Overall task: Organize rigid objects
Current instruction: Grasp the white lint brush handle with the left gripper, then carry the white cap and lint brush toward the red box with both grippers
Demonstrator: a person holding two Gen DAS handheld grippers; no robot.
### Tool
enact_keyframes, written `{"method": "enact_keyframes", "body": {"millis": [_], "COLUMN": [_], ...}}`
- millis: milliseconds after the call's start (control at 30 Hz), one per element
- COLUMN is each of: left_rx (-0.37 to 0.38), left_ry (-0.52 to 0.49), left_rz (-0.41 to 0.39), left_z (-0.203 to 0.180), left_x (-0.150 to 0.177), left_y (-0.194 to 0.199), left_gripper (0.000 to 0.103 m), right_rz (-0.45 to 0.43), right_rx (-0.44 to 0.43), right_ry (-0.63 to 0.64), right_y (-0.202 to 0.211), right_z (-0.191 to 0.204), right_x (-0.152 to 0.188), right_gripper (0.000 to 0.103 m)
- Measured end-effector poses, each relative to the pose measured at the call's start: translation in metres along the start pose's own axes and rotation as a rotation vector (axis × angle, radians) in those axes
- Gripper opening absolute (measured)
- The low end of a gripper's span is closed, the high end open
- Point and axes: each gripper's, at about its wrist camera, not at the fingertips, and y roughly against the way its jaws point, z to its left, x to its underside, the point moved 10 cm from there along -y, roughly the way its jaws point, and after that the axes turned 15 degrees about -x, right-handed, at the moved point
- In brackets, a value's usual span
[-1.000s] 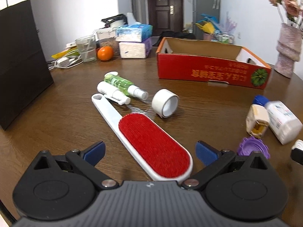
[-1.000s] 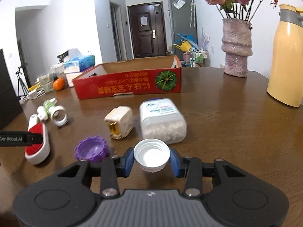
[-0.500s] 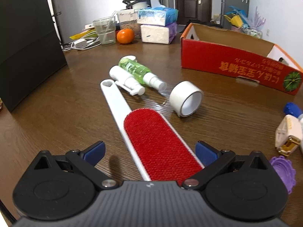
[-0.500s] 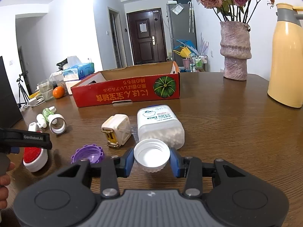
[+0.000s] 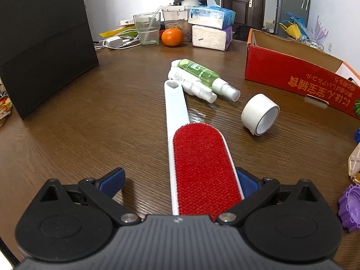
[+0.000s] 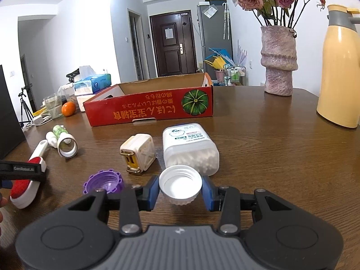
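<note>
My left gripper is open around the red pad of a white-handled lint brush lying on the table; its right finger is close to the brush edge, its left finger well apart. My right gripper is shut on a white bottle cap, held above the table. Before it lie a cotton-swab box, a cream plug adapter and a purple cap. A red cardboard box stands open behind. The brush shows at left with my left gripper over it.
A white tape roll, a green spray bottle and a white spray bottle lie past the brush handle. A black bag stands left. An orange, glass and tissue packs sit behind. A vase and yellow jug stand right.
My left gripper has moved forward and swung left over the lint brush, so the red pad now lies between its fingers. My right gripper has lifted the white cap slightly.
</note>
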Motion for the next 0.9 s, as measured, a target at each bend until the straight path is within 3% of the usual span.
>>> {"method": "enact_keyframes", "body": {"millis": [333,433,500,667,900], "left_rx": [0.039,0.051,0.064,0.098,0.116], "left_ry": [0.016,0.009,-0.001,-0.025,-0.035], "left_rz": [0.003,-0.008,-0.022,-0.049,-0.055], "left_z": [0.002,0.002,0.001,-0.004,0.0], "left_x": [0.0,0.001,0.001,0.0,0.0], "left_y": [-0.001,0.003,0.006,0.012,0.014], "left_gripper": [0.101,0.093,0.079,0.059,0.057], "right_rz": [-0.004,-0.003,-0.001,-0.002,-0.007], "right_rx": [0.016,0.019,0.019,0.017,0.013], "right_ry": [0.003,0.002,0.003,0.002,0.0], "right_y": [0.0,0.0,-0.001,-0.001,-0.001], "right_z": [-0.001,-0.001,-0.001,-0.001,0.0], "right_x": [0.001,0.001,0.001,0.002,0.001], "right_gripper": [0.039,0.039,0.039,0.039,0.039]}}
